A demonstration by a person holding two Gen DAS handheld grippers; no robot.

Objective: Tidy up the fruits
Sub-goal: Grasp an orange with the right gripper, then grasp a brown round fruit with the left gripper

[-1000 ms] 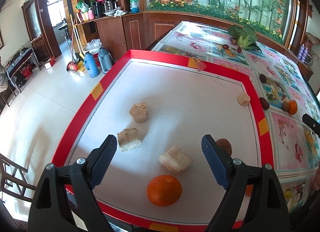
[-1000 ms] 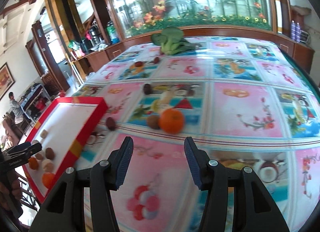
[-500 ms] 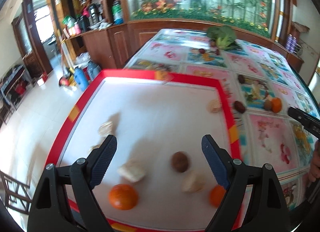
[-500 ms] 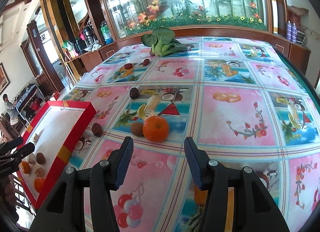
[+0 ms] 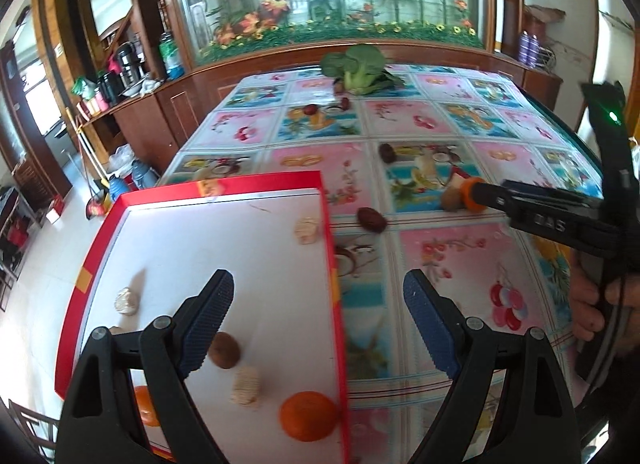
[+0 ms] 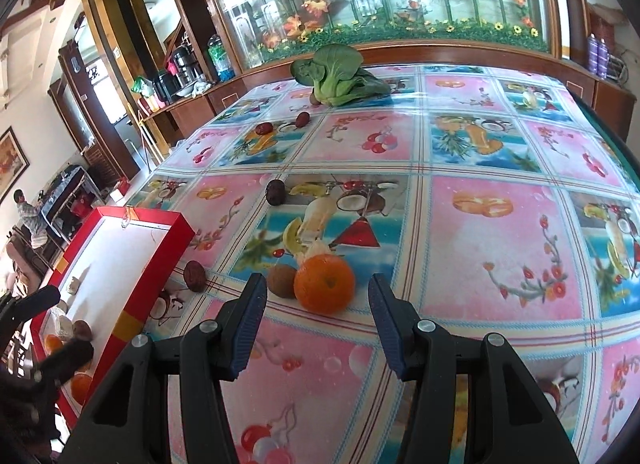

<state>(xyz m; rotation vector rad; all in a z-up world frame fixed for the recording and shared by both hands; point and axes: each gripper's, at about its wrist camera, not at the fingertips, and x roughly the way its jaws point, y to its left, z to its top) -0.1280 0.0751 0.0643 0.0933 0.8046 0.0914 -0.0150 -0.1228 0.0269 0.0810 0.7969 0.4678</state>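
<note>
Partly hidden: an orange (image 5: 145, 404) in the red tray (image 5: 224, 186) behind the left gripper's finger (image 5: 208, 318), the loose orange (image 5: 467, 197) behind the right gripper (image 5: 486, 196), a hand (image 5: 592, 304) cut off at right, tray fruits (image 6: 72, 328) blurred.

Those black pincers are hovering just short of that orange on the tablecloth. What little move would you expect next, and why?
Probably the right gripper eases forward until its open jaws straddle the orange. The orange sits on the tablecloth just ahead of the fingertips, nothing is held, and a small brown fruit touches its left side, so the approach needs care. The red tray already holds other fruit.
</note>
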